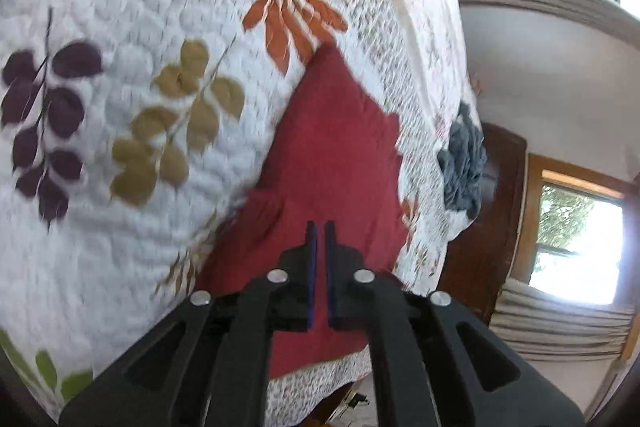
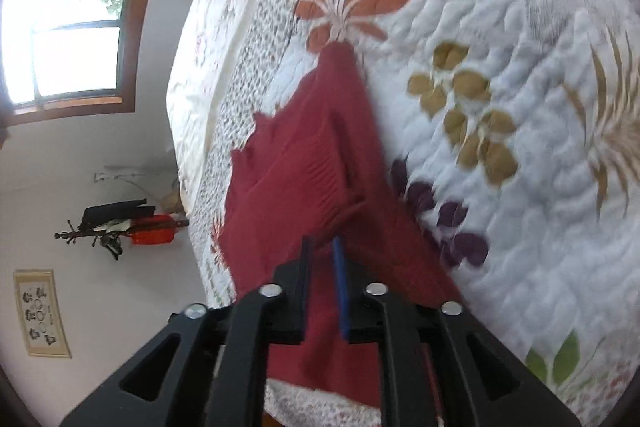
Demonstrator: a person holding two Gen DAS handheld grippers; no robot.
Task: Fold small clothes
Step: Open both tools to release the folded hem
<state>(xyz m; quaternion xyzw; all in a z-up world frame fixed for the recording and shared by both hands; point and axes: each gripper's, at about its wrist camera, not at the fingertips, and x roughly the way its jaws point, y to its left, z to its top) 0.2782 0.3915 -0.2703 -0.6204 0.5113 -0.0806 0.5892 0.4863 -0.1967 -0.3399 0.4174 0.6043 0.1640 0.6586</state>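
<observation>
Bedroom, quilted leaf-print bedspread [image 1: 120, 7] as work surface. Red garment [image 1: 328, 155] lies near bed's edge, spread w/ part already doubled over, ribbed layer on top; fold judged underway, not finished. Left gripper [image 1: 320, 231]: narrow gap, nothing held. Right gripper [image 2: 322, 247]: part-open over garment, grasp unclear. Grey clothes heap [image 1: 464, 159] at far edge, apparently unfolded.
</observation>
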